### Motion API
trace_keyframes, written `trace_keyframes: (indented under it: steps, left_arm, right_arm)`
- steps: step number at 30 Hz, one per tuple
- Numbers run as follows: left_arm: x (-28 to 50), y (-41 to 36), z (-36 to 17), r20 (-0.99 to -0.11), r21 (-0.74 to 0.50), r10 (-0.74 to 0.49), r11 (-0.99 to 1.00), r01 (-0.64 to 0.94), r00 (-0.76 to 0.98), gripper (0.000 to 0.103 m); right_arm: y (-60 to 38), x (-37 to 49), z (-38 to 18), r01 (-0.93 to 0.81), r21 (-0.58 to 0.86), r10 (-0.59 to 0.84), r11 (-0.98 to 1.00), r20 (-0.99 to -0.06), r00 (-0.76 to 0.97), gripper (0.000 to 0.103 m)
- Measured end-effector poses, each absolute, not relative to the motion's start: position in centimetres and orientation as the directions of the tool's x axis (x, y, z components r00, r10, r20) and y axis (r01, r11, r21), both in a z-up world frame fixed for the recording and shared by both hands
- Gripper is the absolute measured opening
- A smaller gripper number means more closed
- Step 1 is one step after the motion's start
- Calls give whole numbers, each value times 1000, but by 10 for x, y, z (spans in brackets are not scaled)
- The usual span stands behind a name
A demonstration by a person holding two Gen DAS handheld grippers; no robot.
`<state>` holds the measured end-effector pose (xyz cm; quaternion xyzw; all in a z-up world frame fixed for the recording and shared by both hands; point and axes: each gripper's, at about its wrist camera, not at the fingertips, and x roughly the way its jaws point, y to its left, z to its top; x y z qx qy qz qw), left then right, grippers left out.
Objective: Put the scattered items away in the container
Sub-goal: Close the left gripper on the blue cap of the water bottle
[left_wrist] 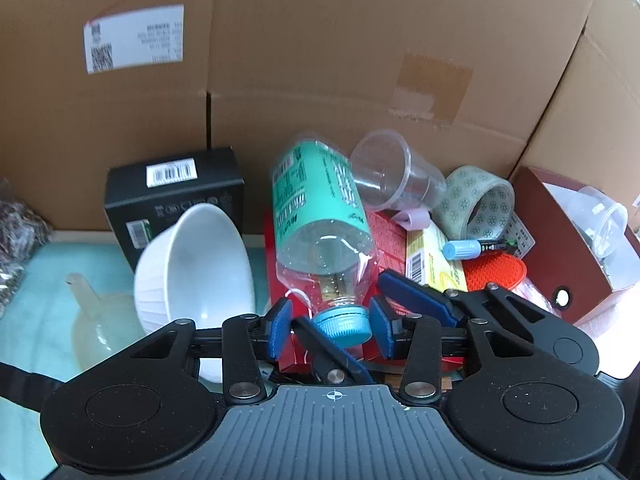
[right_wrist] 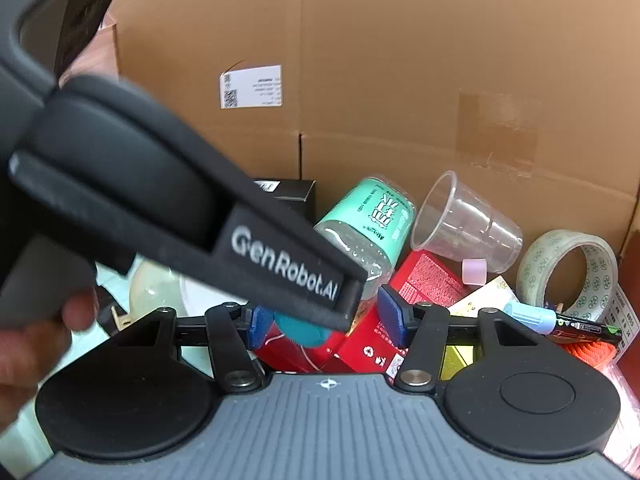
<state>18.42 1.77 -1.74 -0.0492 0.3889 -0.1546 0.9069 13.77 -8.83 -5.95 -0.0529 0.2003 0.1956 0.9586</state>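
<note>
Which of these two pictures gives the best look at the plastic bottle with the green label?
The left wrist view: the bottle lies there nearly whole, its blue cap between the left gripper pads. In the right wrist view, the other gripper's black body hides the cap and neck.

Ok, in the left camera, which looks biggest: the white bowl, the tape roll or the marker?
1. white bowl
2. tape roll
3. marker
The bowl sits nearer the camera, which inflates it somewhat.

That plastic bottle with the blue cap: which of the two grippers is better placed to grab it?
Probably the left gripper: its open blue pads flank the bottle's blue cap. The right gripper is open around it too, but crosses the left one, its view partly blocked.
</note>
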Motion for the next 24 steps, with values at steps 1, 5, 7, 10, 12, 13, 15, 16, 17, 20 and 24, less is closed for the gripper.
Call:
trace_keyframes:
  steps: [1,5,7,10,12,13,15,16,17,20,24]
  left_arm:
    - [184,18,-18,-690,-211,-319,947,241,650,44]
    - [182,16,-16,-684,-211,-320,947,243,655,43]
    - [180,14,-16,-685,-204,-315,949,242,657,43]
    - [175,12,-15,-686,-207,-314,949,238,656,42]
    - [168,11,-13,-684,-210,-315,949,237,658,42]
    - [164,11,-12,-682,-212,-316,949,235,659,42]
    - [154,11,-10,-680,-215,-316,948,233,661,42]
    - [149,10,-9,-679,-215,-316,948,233,662,42]
    - [143,9,-8,-678,-215,-316,949,233,664,42]
    - [122,5,-5,-673,-206,-311,950,233,671,42]
    - [94,2,-5,-675,-224,-323,946,233,664,42]
  right_arm:
    - [-87,136,-60,-397,-33,352,917,-402,846,59]
    - [-86,126,-59,-403,-62,348,913,-395,850,49]
    - [-89,124,-58,-405,-45,354,913,-402,844,49]
    - [-93,117,-57,-409,-37,359,912,-410,839,49]
    - [-96,108,-56,-413,-37,364,910,-405,839,49]
    - [-98,104,-55,-415,-34,367,909,-403,838,49]
    - [-102,93,-53,-422,-27,377,906,-401,835,49]
    - [-104,87,-52,-426,-23,382,905,-402,832,49]
    - [-106,80,-51,-429,-21,386,903,-401,831,49]
    - [-112,58,-49,-434,-22,390,901,-398,830,49]
    - [-107,40,-44,-439,-22,393,898,-410,823,49]
